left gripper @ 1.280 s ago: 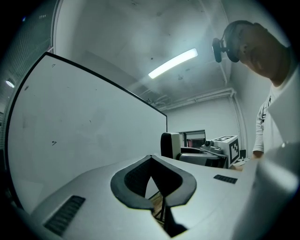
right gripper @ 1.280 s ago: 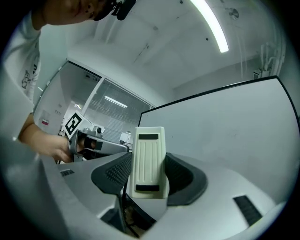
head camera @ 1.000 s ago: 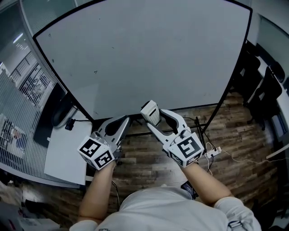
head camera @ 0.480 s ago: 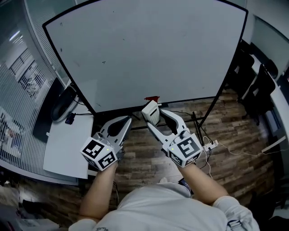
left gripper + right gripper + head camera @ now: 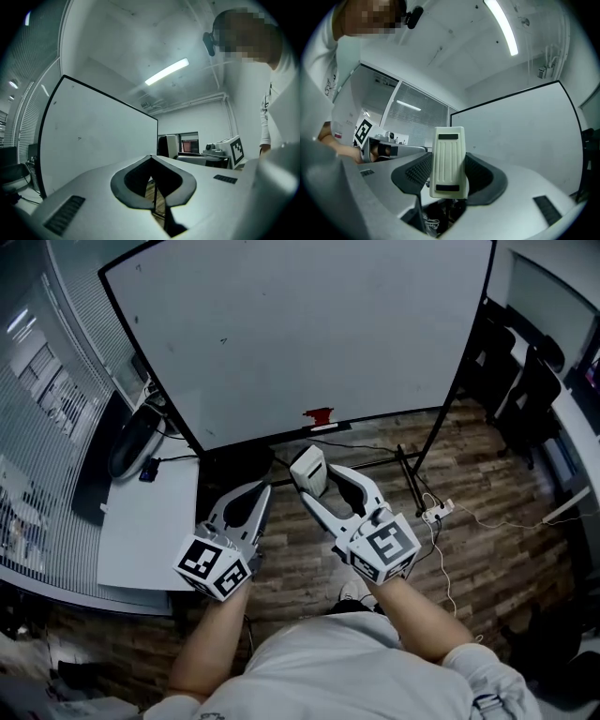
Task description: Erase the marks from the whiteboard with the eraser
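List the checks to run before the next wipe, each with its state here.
1. Eraser gripped by right gripper: ok, jaws closed on it.
2. Left gripper empty: ok, jaws together on nothing.
3. Eraser touching whiteboard: not ok, it is held below the board's lower edge.
4. Board clean: not ok, small dark specks show.
5. Eraser's wiping face toward the board: cannot tell.
6. Red object at the lower edge clear of the stroke: cannot tell.
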A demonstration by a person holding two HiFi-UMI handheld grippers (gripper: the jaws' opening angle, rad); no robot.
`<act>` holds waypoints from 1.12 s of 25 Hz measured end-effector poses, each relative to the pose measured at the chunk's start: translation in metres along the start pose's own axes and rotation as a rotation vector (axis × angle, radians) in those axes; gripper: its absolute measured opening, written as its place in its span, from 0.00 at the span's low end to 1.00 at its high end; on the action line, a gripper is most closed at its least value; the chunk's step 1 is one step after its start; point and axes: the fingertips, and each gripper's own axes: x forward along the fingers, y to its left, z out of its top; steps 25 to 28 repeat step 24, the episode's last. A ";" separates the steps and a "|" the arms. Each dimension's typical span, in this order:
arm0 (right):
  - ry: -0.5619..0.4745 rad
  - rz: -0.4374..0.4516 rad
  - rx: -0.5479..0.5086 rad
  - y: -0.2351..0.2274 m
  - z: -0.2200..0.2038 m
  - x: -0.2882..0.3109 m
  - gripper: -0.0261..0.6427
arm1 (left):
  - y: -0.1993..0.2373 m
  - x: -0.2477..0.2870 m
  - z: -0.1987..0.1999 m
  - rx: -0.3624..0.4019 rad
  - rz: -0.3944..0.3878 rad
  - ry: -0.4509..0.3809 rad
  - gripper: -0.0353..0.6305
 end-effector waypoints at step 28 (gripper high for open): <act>0.004 -0.017 -0.034 0.073 0.016 -0.025 0.38 | -0.036 -0.066 0.017 0.001 -0.056 -0.036 0.06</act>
